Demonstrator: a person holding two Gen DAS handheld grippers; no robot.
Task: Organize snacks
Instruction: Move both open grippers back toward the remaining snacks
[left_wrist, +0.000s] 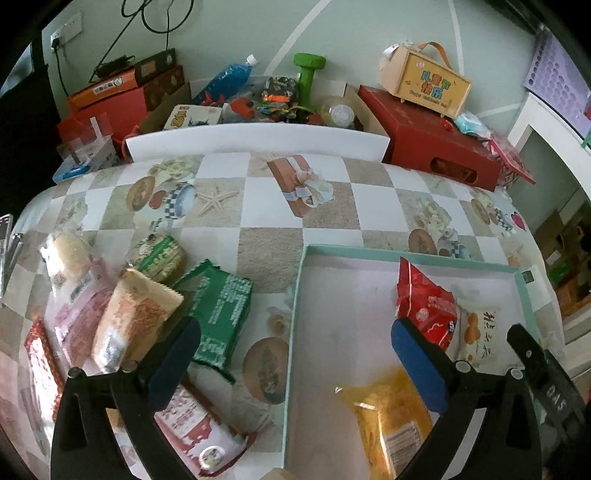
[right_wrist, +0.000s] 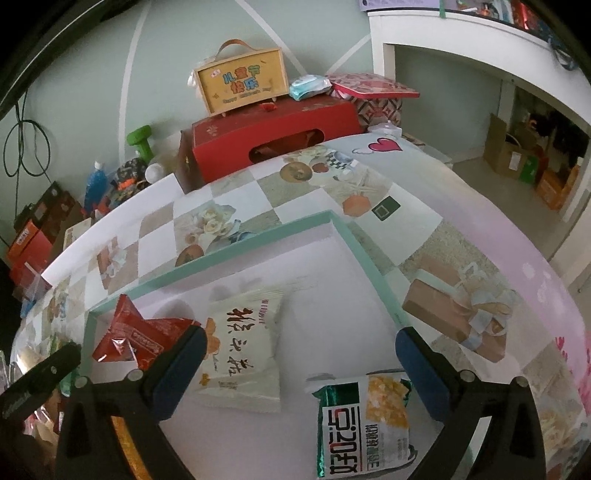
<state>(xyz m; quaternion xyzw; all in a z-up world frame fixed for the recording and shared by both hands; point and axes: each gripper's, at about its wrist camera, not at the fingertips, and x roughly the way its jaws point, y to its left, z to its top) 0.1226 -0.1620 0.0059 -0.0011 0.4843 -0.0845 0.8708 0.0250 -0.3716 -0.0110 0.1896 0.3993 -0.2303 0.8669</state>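
1. Blue-padded jaws on both tools are spread wide with nothing pinched. The left gripper (left_wrist: 295, 360) straddles the tray's left wall, the right gripper (right_wrist: 301, 363) hangs over the tray's inside.
2. Closest in, the yellow bag (left_wrist: 388, 413) lies under the left gripper's right finger, and a green-and-white pack (right_wrist: 364, 424) sits between the right gripper's fingers.
3. A bit further in the teal tray (left_wrist: 295, 314): a white pouch (right_wrist: 240, 354) flat on the floor, with the red bag (right_wrist: 136, 332) touching its left side.
4. Left of the tray, still out on the tablecloth (left_wrist: 266, 258), there's a loose pile: green packet (left_wrist: 221, 314), tan packet (left_wrist: 129, 321), pink ones and some cookies.
5. Way back by the wall: red box (right_wrist: 273, 133) with a yellow carry box (right_wrist: 242, 83) on top, plus a green dumbbell (left_wrist: 308, 74).
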